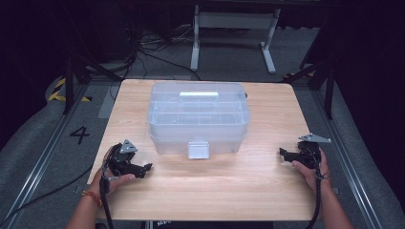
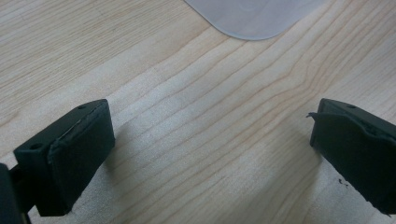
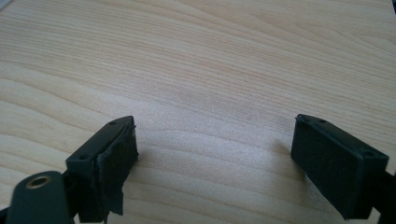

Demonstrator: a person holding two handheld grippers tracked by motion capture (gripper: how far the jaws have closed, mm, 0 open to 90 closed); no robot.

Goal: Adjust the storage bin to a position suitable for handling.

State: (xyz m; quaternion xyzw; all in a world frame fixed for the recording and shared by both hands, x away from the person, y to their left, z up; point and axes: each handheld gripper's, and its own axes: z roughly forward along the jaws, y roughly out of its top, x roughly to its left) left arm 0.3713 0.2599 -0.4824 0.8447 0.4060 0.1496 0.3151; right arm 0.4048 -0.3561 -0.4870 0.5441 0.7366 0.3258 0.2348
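The clear plastic box (image 1: 198, 118) with its lid closed stands at the middle of the wooden bench (image 1: 215, 191). The left gripper (image 1: 143, 168) rests near its left corner, the right gripper (image 1: 285, 153) well apart at right. Both have their jaws wide apart, with nothing between them.

Left hand-held gripper (image 1: 149, 166) sits low at my near left, gripped by the left hand (image 1: 117, 180), forearm entering from the bottom edge; jaws point inward to the right, spread wide with nothing between the pads (image 2: 79, 158). Right hand-held gripper (image 1: 282, 153) mirrors it at my near right in the right hand (image 1: 310, 171), jaws pointing inward to the left, likewise wide apart and holding nothing.
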